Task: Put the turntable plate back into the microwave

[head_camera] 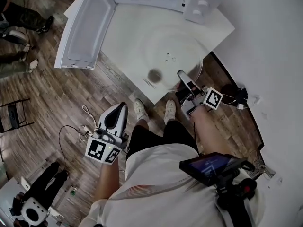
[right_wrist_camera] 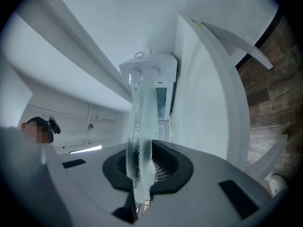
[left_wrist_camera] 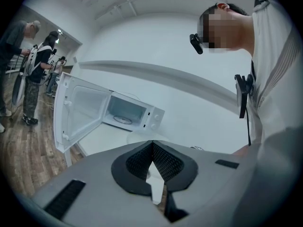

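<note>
Right tongs point(head_camera: 182, 74) are pinching the likely slippery, fragile glass turntable plate point(head_camera: 171, 56) by its rim; left tongs point(head_camera: 119, 109) are hanging clenched, empty.

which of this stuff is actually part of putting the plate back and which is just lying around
In the job:
- clear glass turntable plate, clamped edge-on in the right gripper's jaws
- white microwave, door open
- white table it stands on

Just lying about:
- black metal chair
- tangle of cables on the wooden floor
- left gripper, holding nothing
</note>
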`<control>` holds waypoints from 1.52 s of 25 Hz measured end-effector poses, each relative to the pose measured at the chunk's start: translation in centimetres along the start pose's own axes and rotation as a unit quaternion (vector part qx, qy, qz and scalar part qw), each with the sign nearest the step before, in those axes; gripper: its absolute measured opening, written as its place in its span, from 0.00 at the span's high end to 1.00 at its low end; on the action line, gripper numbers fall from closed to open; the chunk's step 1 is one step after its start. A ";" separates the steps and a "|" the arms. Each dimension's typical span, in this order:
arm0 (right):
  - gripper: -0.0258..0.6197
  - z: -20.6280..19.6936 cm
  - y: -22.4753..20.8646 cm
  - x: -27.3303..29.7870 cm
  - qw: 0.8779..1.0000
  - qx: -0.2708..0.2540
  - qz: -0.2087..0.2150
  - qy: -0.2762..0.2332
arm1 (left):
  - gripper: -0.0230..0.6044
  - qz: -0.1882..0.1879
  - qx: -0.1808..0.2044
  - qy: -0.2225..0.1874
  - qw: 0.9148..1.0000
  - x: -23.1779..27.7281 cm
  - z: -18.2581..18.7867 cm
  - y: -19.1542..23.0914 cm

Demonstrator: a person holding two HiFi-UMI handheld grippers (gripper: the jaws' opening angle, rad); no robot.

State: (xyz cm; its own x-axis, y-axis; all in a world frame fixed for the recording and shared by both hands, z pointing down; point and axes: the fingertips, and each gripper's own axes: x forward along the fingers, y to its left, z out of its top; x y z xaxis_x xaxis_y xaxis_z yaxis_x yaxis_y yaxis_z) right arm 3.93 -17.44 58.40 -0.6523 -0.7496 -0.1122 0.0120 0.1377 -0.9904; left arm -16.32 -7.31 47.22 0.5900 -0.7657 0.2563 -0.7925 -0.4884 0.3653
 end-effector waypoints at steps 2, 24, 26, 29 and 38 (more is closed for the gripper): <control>0.92 0.1 0.9 1.1 1.000 -0.008 -0.007 -0.009 | 0.95 -0.004 0.001 -0.016 1.000 0.0 1.1 0.8; 0.92 0.3 6.9 14.3 0.992 -0.016 -0.021 -0.124 | 0.95 -0.075 0.067 -0.064 0.993 0.0 9.9 8.6; 0.92 1.3 6.0 16.2 0.991 -0.011 -0.024 -0.130 | 0.95 -0.061 0.060 -0.069 0.994 0.7 10.1 9.4; 0.92 2.7 4.5 18.8 0.991 -0.009 -0.032 -0.133 | 0.95 -0.034 0.058 -0.071 0.995 2.5 10.0 10.4; 0.92 7.0 0.9 25.6 0.986 0.013 -0.037 -0.161 | 0.95 -0.029 0.086 -0.070 0.993 10.8 11.1 11.9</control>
State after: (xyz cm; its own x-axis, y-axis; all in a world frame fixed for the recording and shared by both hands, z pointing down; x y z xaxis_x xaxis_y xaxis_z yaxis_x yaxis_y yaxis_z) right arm -7.50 -41.02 54.06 -0.3771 -0.9245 -0.0555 -0.0042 0.0616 -0.9981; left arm -21.12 -26.09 44.41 0.6176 -0.7791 0.1077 -0.7797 -0.5886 0.2135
